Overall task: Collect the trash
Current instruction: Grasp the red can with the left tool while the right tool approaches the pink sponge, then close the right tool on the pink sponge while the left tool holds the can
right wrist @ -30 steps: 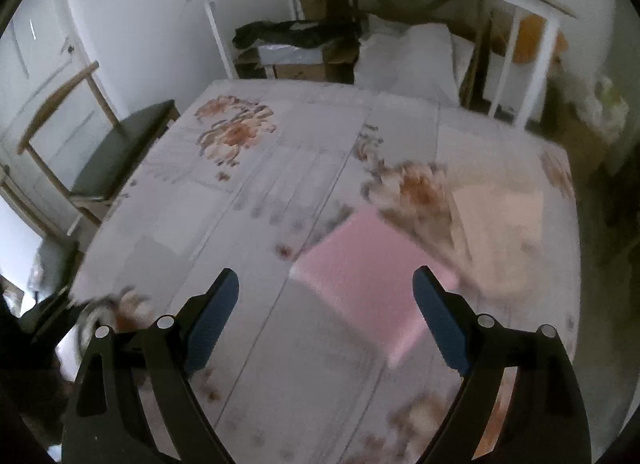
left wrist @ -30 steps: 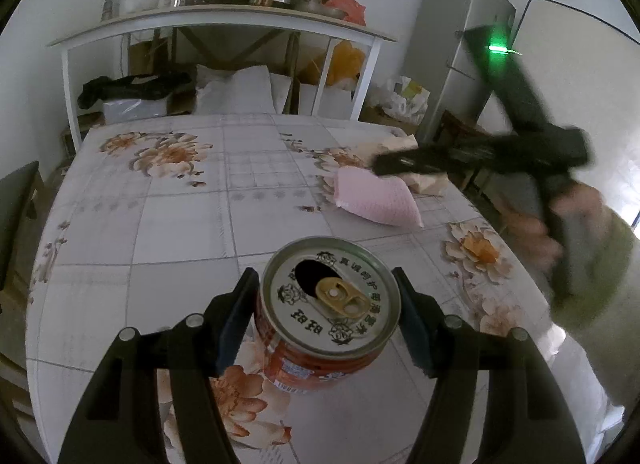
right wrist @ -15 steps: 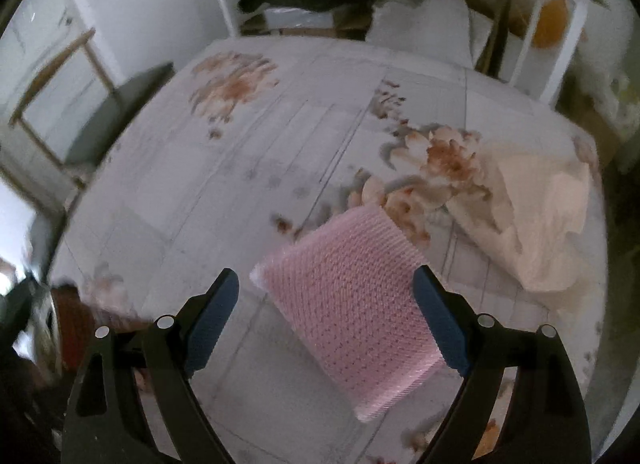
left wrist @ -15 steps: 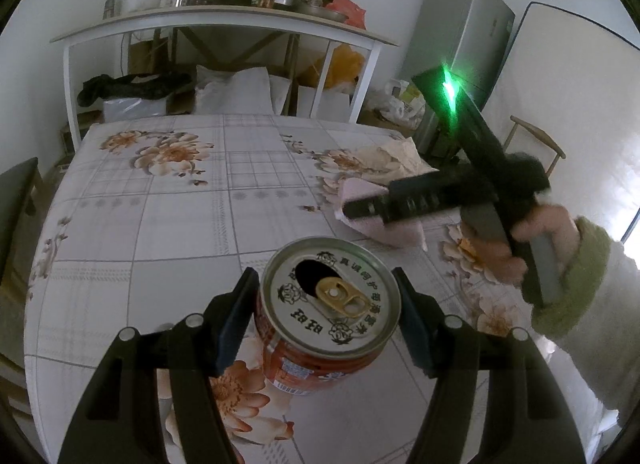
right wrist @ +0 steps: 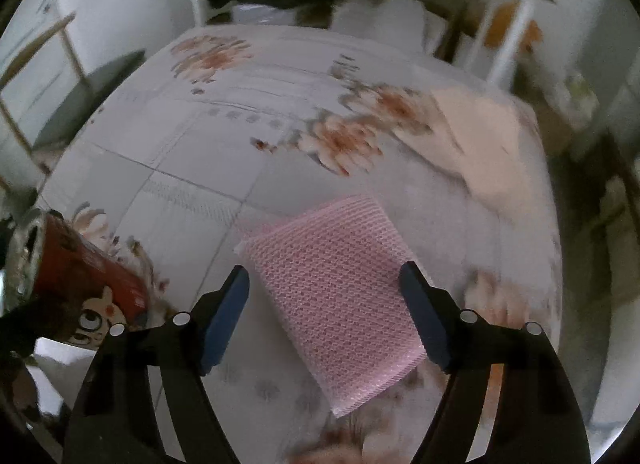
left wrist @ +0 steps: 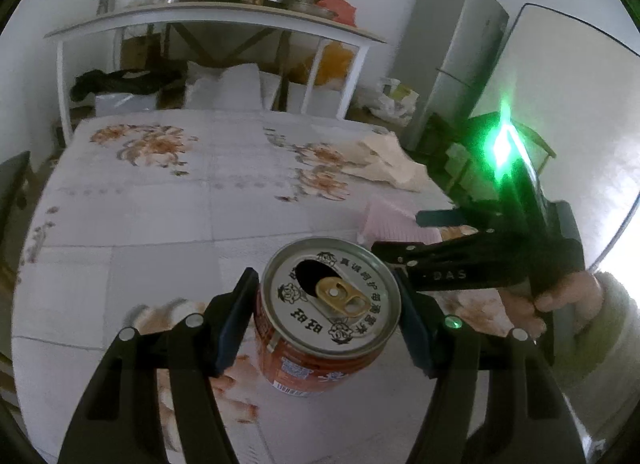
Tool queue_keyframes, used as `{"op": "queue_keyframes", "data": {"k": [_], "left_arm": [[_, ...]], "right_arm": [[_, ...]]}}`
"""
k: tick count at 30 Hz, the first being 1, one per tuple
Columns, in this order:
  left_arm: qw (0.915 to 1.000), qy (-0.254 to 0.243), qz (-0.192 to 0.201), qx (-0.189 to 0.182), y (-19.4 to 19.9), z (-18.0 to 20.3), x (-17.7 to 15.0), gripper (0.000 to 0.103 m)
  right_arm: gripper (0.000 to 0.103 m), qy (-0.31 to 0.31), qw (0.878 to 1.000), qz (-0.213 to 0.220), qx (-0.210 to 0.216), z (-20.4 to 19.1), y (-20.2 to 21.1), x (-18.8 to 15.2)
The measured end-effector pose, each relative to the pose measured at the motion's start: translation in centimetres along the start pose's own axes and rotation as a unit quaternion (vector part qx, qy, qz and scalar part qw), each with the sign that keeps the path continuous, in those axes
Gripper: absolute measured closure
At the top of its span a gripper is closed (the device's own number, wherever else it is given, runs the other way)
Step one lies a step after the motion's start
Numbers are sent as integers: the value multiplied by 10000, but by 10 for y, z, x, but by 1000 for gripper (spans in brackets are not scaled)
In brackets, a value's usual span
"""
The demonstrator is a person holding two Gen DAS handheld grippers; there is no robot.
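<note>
My left gripper (left wrist: 326,316) pinches the opened red can (left wrist: 328,316), pads pressed to both sides of it, held tilted above the flowered desk (left wrist: 160,224); nothing about that grip differs from a second ago, and the can sits at the same spot between the pads.

The change is on my right. My right gripper (right wrist: 324,300), a second ago up over the middle of the desk with the pink mesh pad (right wrist: 340,292) small and blurred ahead, is now low over that pad, which fills the space between the blue fingers (right wrist: 226,308). Its jaws have just been closing a little, yet they stand spread: the pad lies flat on the desk between them and I cannot see either finger pressing on it.

Seen from my left wrist, the right gripper (left wrist: 400,236) and my right hand (left wrist: 556,296) now sit just right of the can, where earlier they were higher and farther back. Beyond the pad lies a crumpled beige paper (right wrist: 484,144), near the desk's far right edge, untouched. From my right wrist the can (right wrist: 76,276) shows well left of the pad.
</note>
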State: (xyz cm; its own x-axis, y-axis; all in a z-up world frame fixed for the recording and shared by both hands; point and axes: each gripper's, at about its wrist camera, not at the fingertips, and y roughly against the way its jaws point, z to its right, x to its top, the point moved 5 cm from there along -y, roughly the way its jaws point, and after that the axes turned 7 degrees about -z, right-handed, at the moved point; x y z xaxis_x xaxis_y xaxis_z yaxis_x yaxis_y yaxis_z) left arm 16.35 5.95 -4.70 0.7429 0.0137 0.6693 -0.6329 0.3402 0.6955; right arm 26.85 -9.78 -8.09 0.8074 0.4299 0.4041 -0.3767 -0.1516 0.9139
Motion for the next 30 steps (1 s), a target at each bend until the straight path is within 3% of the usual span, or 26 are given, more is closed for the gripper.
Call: {"op": "queue_keyframes", "data": {"k": [5,9,10,14,19,30], "left_arm": [[9996,-193,1,-204,2,22,-10,38],[9993,-240,18,-271,4,28,-13,37],[9992,-232,16,-310,4,28,-14,37],[9992,-224,8,-335,8,28,-18,30],[9994,-188,-11,-288,11,26,-24,27],[9987,-408,-180,242,-1,32,-31,27]], "right_arm": [[30,-940,9955,-35,93,17,20,-39],[26,-1530,9837,144,931,31,41,-56],[22,-1566,9818,228,1052,33,45,-58],[17,-1294,9872,391,852,37,53,-59],[16,-1365,9840,57,1142,40,39,-62],[16,-1563,9812,-195,1115,29,49,-73]]}}
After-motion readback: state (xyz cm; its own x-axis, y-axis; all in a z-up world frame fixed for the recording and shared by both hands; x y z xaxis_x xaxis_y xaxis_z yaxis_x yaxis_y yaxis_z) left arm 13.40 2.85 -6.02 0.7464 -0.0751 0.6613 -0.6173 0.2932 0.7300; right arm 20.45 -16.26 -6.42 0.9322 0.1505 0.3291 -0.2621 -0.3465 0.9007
